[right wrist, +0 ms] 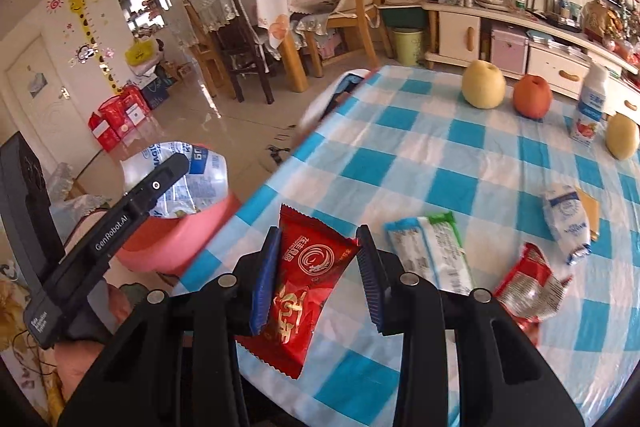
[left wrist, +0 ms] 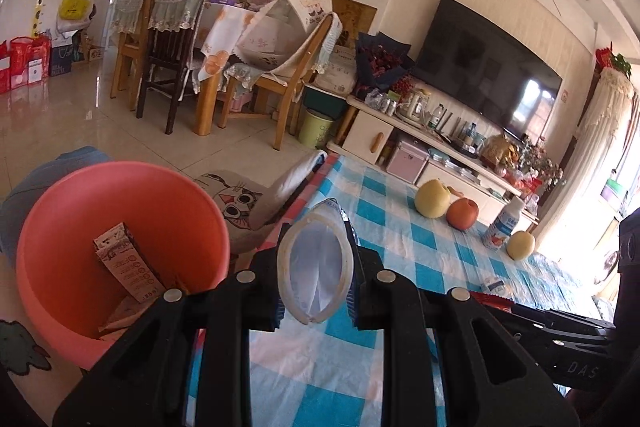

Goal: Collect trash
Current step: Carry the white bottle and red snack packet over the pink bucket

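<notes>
Left gripper (left wrist: 316,267) clamped a squashed bottle (left wrist: 316,271) beside the bin (left wrist: 80,211); right gripper (right wrist: 316,267) pinched a red wrapper (right wrist: 304,287) near the bin.

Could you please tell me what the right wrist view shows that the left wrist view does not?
Only the right wrist view shows the right gripper shut on a red wrapper, plus a green-and-white wrapper and a crumpled red packet lying on the tablecloth. Only the left wrist view shows the carton inside the pink bin and the squashed mouth of the plastic bottle between the left gripper's pads. Both show the bin, the bottle, the fruit and the yoghurt bottle.
</notes>
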The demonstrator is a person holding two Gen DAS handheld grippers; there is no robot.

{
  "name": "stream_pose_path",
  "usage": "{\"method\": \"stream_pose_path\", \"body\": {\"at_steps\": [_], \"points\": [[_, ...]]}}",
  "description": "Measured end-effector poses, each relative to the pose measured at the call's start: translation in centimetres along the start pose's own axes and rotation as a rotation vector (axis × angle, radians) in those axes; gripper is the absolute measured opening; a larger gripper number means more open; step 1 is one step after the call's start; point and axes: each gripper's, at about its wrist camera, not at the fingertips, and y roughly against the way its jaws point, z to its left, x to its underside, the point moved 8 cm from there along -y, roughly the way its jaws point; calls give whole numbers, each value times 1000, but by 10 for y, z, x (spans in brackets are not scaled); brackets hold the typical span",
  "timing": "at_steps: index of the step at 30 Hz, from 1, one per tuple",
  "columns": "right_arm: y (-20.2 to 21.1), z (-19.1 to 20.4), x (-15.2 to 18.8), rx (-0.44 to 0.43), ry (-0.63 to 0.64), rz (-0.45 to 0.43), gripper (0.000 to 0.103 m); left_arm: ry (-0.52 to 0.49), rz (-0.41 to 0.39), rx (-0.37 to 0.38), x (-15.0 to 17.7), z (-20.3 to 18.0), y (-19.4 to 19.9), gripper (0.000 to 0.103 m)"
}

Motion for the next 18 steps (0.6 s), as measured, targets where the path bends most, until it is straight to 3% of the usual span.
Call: {"method": "stream_pose_path", "body": {"at_steps": [7, 15, 16, 18], "points": [[-48, 91, -42, -149, 84, -10, 39, 113, -61, -116, -28, 73, 14, 25], [-110, 159, -60, -216, 146, 23, 42, 178, -19, -252, -24, 143, 4, 26], [-116, 158, -58, -218, 138, 31, 44, 186, -3, -270, -21, 151, 1, 31], [-124, 157, -57, -241, 100, 45, 49, 201, 17, -287, -17, 162, -3, 54]]}}
